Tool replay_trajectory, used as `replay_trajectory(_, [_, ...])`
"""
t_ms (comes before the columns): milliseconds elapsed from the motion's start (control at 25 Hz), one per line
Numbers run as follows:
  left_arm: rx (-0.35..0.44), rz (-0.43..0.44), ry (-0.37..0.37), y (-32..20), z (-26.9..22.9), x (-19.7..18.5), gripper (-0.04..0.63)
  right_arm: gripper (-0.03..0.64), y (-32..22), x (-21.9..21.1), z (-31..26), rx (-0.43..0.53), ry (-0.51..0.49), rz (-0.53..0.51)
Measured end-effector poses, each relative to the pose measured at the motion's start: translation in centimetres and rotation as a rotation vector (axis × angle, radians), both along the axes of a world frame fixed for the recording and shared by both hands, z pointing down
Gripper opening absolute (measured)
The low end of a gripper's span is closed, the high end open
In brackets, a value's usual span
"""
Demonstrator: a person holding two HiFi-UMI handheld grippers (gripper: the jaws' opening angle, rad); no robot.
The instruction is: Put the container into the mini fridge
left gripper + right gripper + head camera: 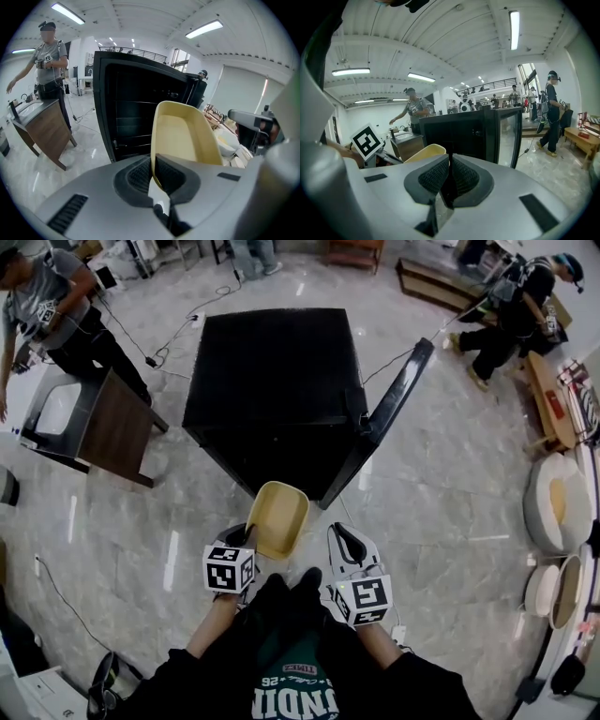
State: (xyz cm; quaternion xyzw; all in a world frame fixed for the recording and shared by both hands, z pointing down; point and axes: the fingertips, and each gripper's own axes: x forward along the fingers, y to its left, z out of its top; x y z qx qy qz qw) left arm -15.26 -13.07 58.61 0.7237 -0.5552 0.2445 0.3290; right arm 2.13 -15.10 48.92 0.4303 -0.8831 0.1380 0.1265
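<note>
- Pale yellow plastic makes up the container (277,517), an open tub held off the floor (441,493), just before the open front of the mini fridge (272,381).
- Its rim is clamped edge-on between the jaws of the left gripper (246,538). In the left gripper view the thin wall of the container (185,136) is seen pinched between the ribbed pads (140,174), with the tub rising beyond them.
- The near corner of the tub is covered in the head view by the left gripper and its marker cube. Whether its far end has crossed the fridge's threshold cannot be told from above.
- In the right gripper view only a curved strip of the container (424,152) shows above the gripper body.
- The right gripper (349,542) is held just beside the tub, apart from it. Its jaws are pressed together with nothing between them (449,174).
- The door (389,413) is swung out to the right, seen edge-on from above.
- The fridge interior is dark. Faint shelf lines alone are made out in the left gripper view (126,117).
- A wooden table (112,423) stands to the left of the fridge, with a person (47,306) behind it, partly cut off by the picture's edge.
</note>
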Motion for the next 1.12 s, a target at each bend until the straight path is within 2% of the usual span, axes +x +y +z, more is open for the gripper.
replay_trajectory(120, [-0.017,-0.035,0.03,-0.5,0.9,0.0,0.017,0.043,-0.2,0.5,0.2,0.001,0.003,-0.006])
replay_trajectory(320, [-0.053,-0.141,0.099,-2.3,3.2,-1.6,0.017,0.043,-0.2,0.8,0.5,-0.008,0.006,-0.003])
replay_trajectory(600, [-0.097,-0.211,0.101,-6.3,7.2,-3.8,0.017,0.043,-1.3,0.4,0.4,0.006,0.015,0.001])
replay_trajectory(760, [-0.105,-0.218,0.074,-8.2,8.7,-4.2,0.017,0.043,-1.4,0.5,0.3,0.009,0.02,0.008])
replay_trajectory(880, [-0.11,-0.233,0.084,-9.7,9.6,-4.2,0.017,0.043,-1.3,0.6,0.4,0.003,0.015,0.017])
replay_trajectory(1120, [-0.134,-0.36,0.174,-12.4,11.7,-4.6,0.017,0.043,-0.4,1.1,1.0,-0.013,0.013,0.038])
